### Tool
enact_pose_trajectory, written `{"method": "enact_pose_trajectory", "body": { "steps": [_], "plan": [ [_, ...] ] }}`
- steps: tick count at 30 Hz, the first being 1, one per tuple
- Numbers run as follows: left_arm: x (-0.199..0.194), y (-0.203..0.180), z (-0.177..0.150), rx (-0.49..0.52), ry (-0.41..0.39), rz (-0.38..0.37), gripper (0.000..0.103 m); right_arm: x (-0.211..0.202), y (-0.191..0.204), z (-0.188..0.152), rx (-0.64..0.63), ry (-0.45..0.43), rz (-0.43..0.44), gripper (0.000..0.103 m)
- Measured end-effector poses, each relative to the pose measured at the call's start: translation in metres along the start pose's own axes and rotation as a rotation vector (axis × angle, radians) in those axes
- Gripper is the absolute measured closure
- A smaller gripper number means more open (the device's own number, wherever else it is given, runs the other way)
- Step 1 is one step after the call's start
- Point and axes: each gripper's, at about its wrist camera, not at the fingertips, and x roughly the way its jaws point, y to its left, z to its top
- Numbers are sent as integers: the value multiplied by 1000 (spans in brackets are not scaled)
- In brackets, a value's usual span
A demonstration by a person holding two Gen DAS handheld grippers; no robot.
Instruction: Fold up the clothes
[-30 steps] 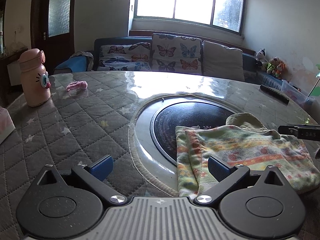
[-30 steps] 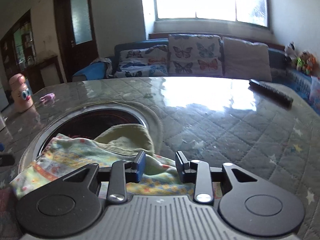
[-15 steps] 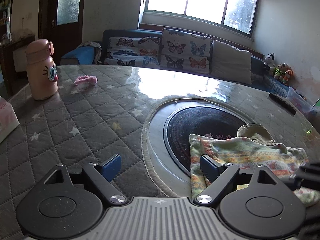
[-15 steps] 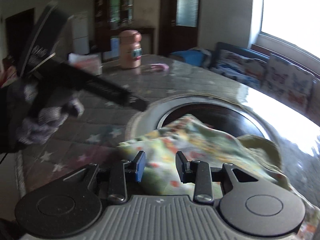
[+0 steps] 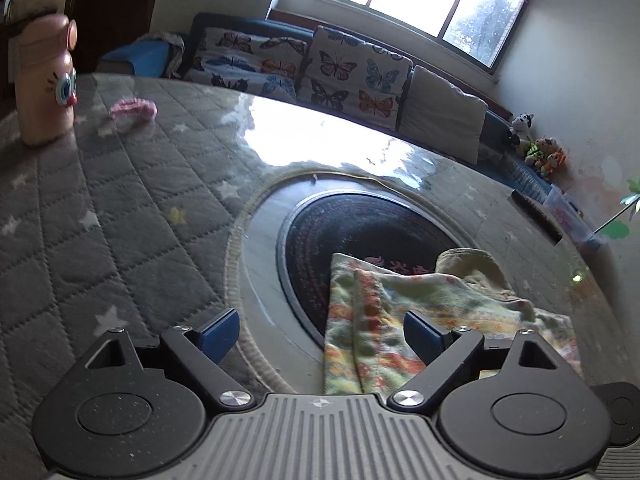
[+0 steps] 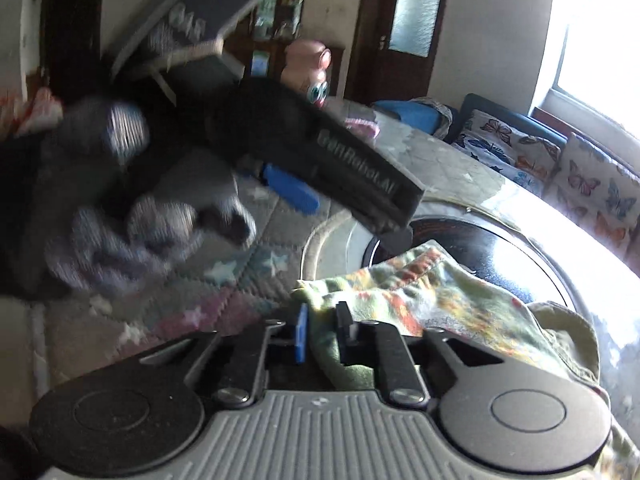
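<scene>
A colourful patterned garment (image 5: pixel 404 300) lies partly folded over the dark round centre of the table (image 5: pixel 360 232), with a plain green part (image 5: pixel 472 264) at its far side. My left gripper (image 5: pixel 322 334) is open and empty, its right finger over the garment's near edge. My right gripper (image 6: pixel 322 334) is shut on the garment (image 6: pixel 432 292), pinching a fold near its edge. The left gripper's body (image 6: pixel 352 176) shows blurred in the right wrist view, above the table to the left.
A pink cartoon bottle (image 5: pixel 46 80) and a small pink item (image 5: pixel 132 110) stand on the quilted grey table cover (image 5: pixel 100 208) at the far left. A dark remote (image 5: pixel 536 220) lies at the right. A sofa with butterfly cushions (image 5: pixel 340 72) is behind the table.
My right gripper has closed on the garment and swung left, now facing the left gripper. My left gripper has tilted and stayed open over the garment's near edge.
</scene>
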Motion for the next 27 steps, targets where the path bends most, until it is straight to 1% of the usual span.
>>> {"method": "enact_pose_trajectory", "body": {
  "steps": [3,6,11,12,14,16,18,19,21,26,27],
  "plan": [
    [4,0,1,-66,44,-57,12,-19,-11,4,63,-60,5,93],
    [7,-2,1,-120,78,-113,14,-36,-18,5,98,-96,12,94],
    [12,-6,-3,-191,129,-188,25,-58,-20,-1,108,-138,23,95],
    [14,-6,-4,-206,141,-202,30,-61,-20,-3,112,-143,29,95],
    [17,-6,-8,-231,162,-216,44,-66,-20,-7,113,-148,41,95],
    [22,-4,-12,-253,181,-225,70,-68,-20,-10,116,-148,54,95],
    [25,-3,-16,-260,189,-226,83,-71,-20,-13,124,-143,68,95],
    [26,-2,-17,-260,192,-225,87,-72,-20,-14,128,-140,75,95],
    [28,-2,-20,-255,195,-218,91,-76,-23,-20,148,-139,65,93],
    [28,-3,-21,-244,189,-214,91,-94,-43,-44,235,-125,-38,93],
    [28,-3,-21,-243,189,-214,91,-96,-50,-49,256,-117,-71,93]
  ]
}}
